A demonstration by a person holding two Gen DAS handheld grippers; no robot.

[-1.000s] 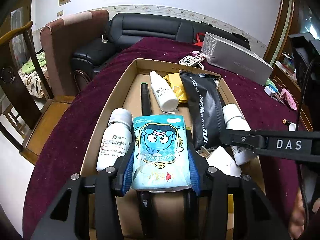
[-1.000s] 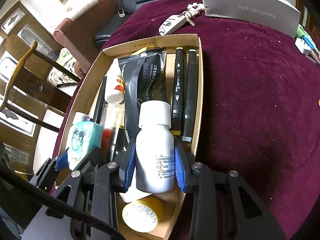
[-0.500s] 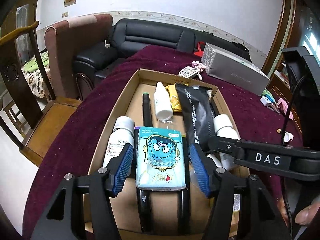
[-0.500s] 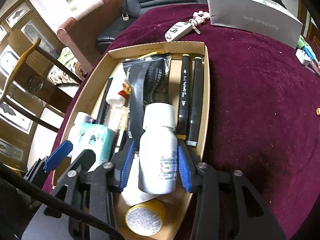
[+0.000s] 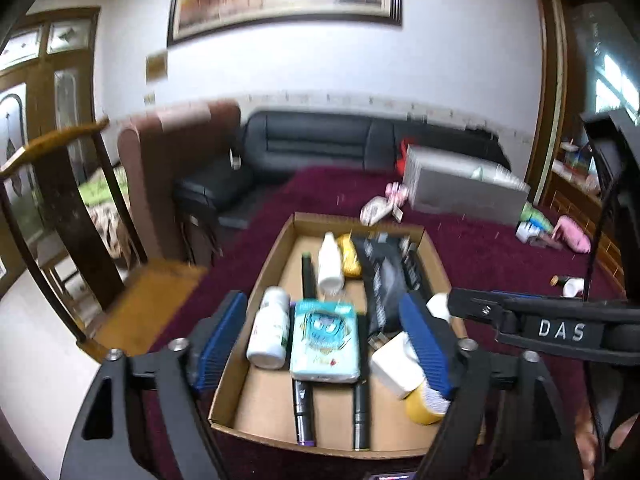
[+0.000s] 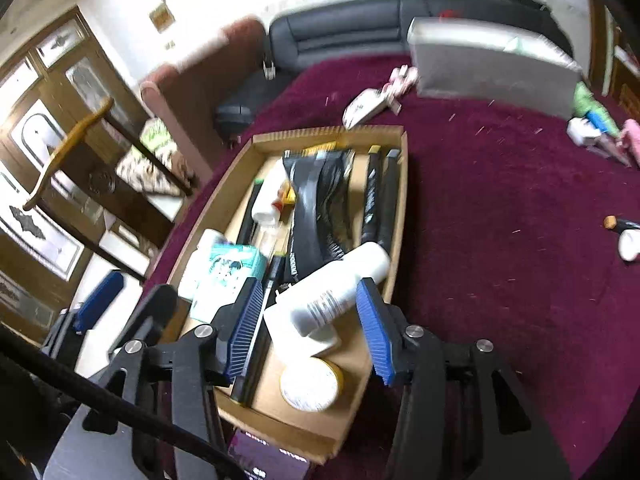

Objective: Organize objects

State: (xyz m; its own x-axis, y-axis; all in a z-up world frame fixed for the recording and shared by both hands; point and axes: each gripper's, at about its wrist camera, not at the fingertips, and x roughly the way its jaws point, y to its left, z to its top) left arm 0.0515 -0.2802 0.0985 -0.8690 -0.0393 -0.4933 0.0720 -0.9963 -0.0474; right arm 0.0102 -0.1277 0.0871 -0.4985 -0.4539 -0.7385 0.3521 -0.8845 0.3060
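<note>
Both tongs are opening and hold nothing. The white bottle (image 6: 332, 292) lies slanted between the right tongs (image 6: 310, 326); the left tongs (image 5: 324, 344) sit farther off.

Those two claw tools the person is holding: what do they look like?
Each is a black frame with silver bolts. The left gripper and right gripper have two fingers faced with ribbed blue pads. One fingertip reads DAS in white, and black cables trail beside them.

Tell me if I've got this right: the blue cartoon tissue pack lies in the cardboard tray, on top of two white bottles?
Not quite. In the left wrist view the blue cartoon tissue pack lies in the cardboard tray, but on two black markers, not bottles.
</note>
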